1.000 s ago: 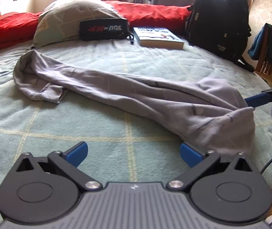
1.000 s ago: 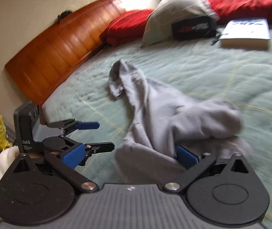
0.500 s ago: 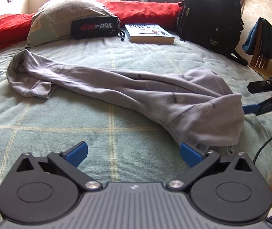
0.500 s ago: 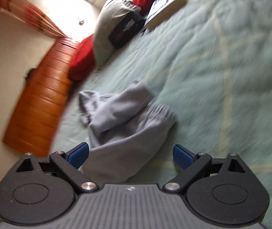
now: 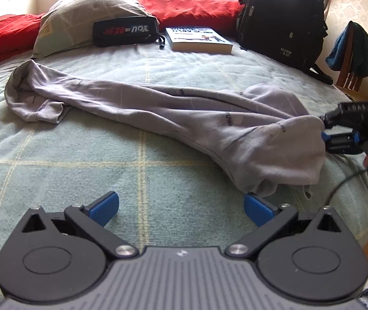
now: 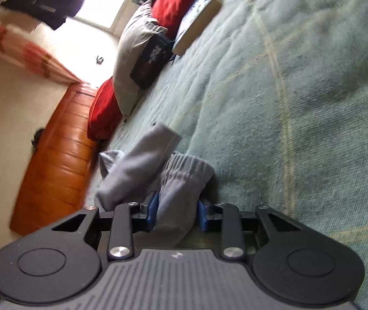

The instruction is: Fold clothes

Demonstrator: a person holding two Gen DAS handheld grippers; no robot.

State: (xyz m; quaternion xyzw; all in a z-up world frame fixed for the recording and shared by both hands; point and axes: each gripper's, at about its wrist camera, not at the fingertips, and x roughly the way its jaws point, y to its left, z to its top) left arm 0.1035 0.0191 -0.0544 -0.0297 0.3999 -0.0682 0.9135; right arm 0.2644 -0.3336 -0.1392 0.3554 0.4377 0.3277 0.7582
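A long grey garment (image 5: 184,113) lies stretched across the green checked blanket (image 5: 80,155), from far left to near right. My left gripper (image 5: 181,204) is open low over the blanket, nothing between its fingers; its right finger (image 5: 256,206) sits just in front of the garment's bunched near end. My right gripper (image 5: 323,128) comes in from the right edge of the left wrist view, at the garment's right end. In the right wrist view, rolled sideways, that gripper (image 6: 177,206) is shut on the ribbed end of the grey garment (image 6: 137,165).
At the far side of the bed lie a pillow (image 5: 85,13), a black pouch (image 5: 124,31), a book (image 5: 196,40), a black backpack (image 5: 282,18) and red bedding (image 5: 196,7). A chair (image 5: 351,51) draped with clothes stands right. A wooden headboard (image 6: 60,155) is far left.
My right gripper went from open beside the garment to shut on its ribbed end, rolling sideways as it did. The left gripper stayed open and shifted only slightly.
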